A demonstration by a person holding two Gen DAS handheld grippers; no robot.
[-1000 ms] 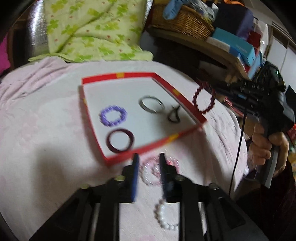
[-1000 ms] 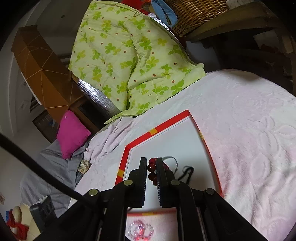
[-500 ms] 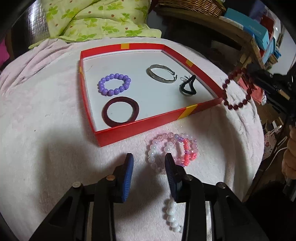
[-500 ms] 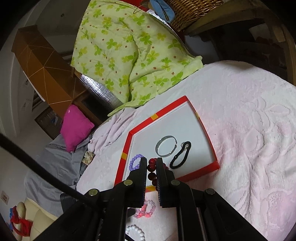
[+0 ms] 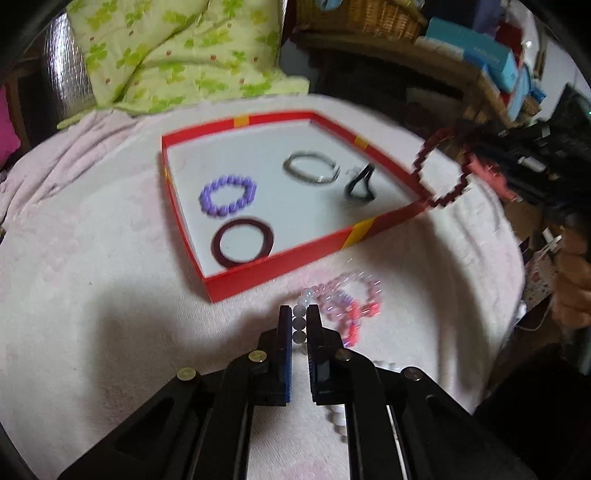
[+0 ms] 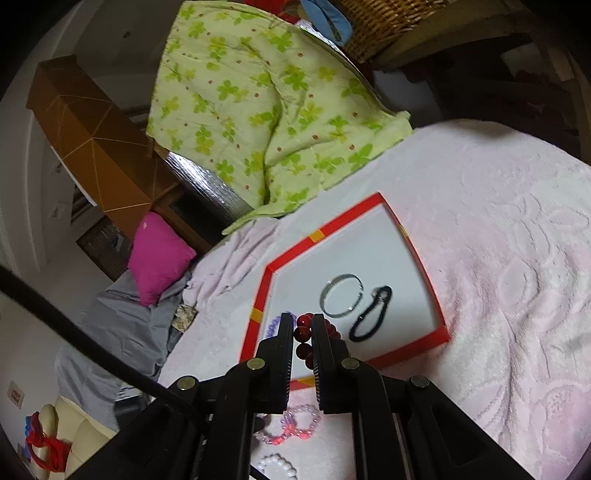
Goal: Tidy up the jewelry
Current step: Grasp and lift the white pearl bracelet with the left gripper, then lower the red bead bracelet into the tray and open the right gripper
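Observation:
A red-walled tray point(image 5: 280, 254) with a white floor lies on the pink blanket. It holds a purple bead bracelet point(image 5: 228, 195), a dark red bangle point(image 5: 243, 242), a silver bangle point(image 5: 312, 168) and a black hair tie point(image 5: 360, 184). My left gripper point(image 5: 299, 314) is shut on a white pearl bracelet point(image 5: 300, 325), beside a pink bead bracelet point(image 5: 351, 301). My right gripper point(image 6: 303, 325) is shut on a dark red bead bracelet point(image 6: 304, 330), which hangs in the air by the tray's right corner in the left wrist view point(image 5: 441, 168).
A green floral quilt point(image 6: 258, 107) lies behind the tray. A wicker basket point(image 5: 354, 16) and boxes point(image 5: 476, 51) stand on a shelf at the back right. A magenta pillow point(image 6: 157, 254) lies off the blanket's left edge. The blanket drops off at the right.
My left gripper has closed from open onto the white pearl bracelet. My right gripper has shifted a little with the dark red bead bracelet held near the tray's right corner.

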